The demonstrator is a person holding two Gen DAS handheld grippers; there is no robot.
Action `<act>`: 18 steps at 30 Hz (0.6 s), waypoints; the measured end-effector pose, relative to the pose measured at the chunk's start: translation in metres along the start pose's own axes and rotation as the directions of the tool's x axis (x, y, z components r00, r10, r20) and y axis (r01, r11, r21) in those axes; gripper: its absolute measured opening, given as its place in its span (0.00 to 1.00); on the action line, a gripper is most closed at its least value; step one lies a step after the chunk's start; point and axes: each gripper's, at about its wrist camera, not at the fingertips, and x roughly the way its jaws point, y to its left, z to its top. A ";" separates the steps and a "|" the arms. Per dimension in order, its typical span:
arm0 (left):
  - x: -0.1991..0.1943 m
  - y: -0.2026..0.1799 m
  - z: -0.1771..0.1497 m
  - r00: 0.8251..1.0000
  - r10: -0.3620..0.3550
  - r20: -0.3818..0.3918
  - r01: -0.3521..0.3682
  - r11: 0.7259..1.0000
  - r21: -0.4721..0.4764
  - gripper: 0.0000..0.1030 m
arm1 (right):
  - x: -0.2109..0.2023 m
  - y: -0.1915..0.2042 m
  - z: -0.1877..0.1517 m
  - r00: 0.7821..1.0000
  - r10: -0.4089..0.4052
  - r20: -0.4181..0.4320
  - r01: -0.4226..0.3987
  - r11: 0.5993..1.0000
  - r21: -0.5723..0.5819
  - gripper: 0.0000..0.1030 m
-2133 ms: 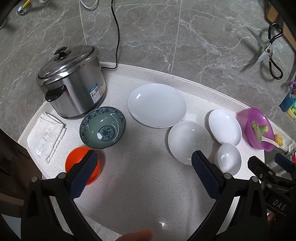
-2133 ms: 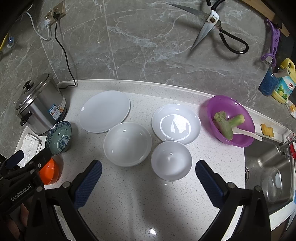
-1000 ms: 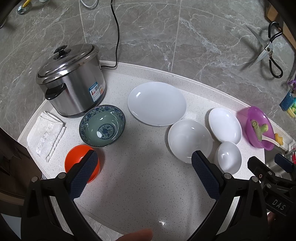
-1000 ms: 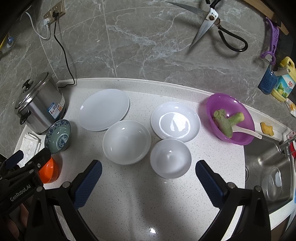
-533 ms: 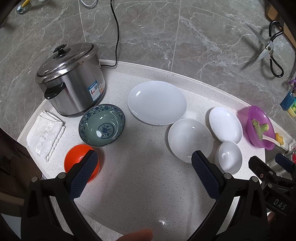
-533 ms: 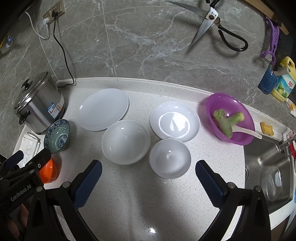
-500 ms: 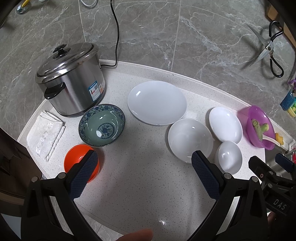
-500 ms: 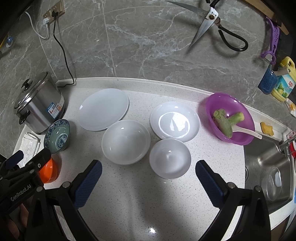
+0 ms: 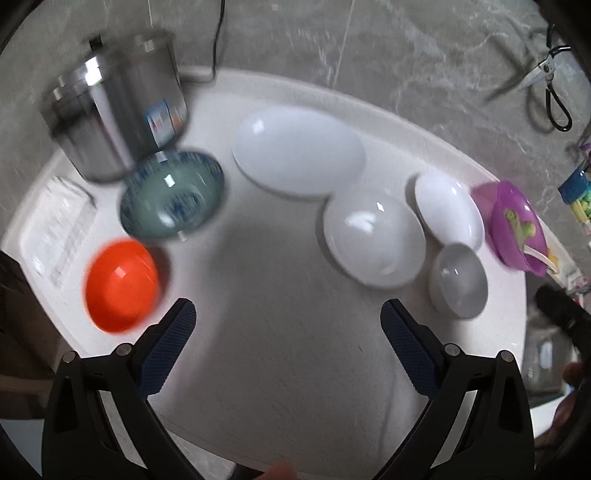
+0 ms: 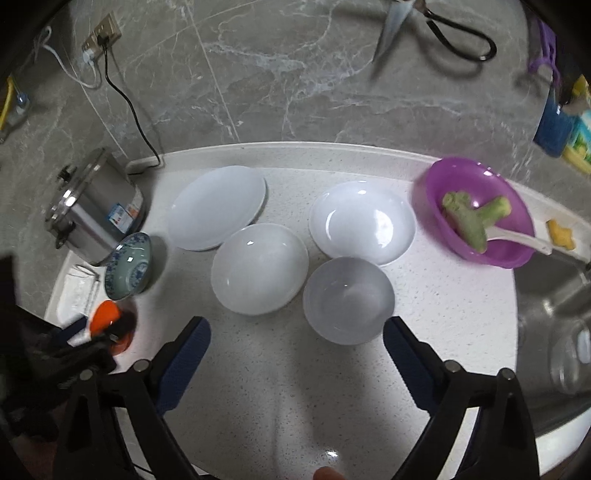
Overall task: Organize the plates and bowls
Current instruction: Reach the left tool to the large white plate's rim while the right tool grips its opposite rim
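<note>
On the white counter lie a large white plate [image 10: 218, 206], a wide white bowl [image 10: 259, 268], a smaller white plate [image 10: 362, 222] and a small white bowl [image 10: 348, 299]. A blue patterned bowl [image 9: 171, 195] and an orange bowl [image 9: 122, 284] sit at the left. My left gripper [image 9: 286, 330] is open and empty above the counter's front, right of the orange bowl. My right gripper [image 10: 295, 349] is open and empty, just in front of the small white bowl. The left wrist view is blurred.
A steel rice cooker [image 10: 94, 212] with a black cord stands at the back left, a folded cloth [image 9: 61, 229] beside it. A purple bowl [image 10: 480, 221] with a green vegetable and a white spoon sits at the right by the sink [image 10: 554, 325]. Scissors [image 10: 436, 26] hang on the wall.
The left gripper has moved fast; in its view the orange and blue bowls shifted right and the picture blurred. The right gripper has crept slightly forward toward the white bowls. No dish has moved.
</note>
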 end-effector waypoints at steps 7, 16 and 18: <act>0.021 -0.008 -0.015 0.981 -0.191 -0.016 0.190 0.981 -0.033 0.99 | 0.001 -0.047 0.012 0.949 0.308 0.065 -0.314 0.943 0.107 0.93; 0.039 0.006 0.088 0.986 -0.168 0.000 0.168 0.985 0.043 0.99 | 0.045 -0.031 0.092 0.847 0.524 0.084 -0.530 0.845 0.071 0.94; 0.049 0.019 0.135 0.993 -0.120 0.014 0.119 0.991 0.062 0.99 | 0.069 -0.018 0.112 0.836 0.546 0.047 -0.548 0.833 0.074 0.94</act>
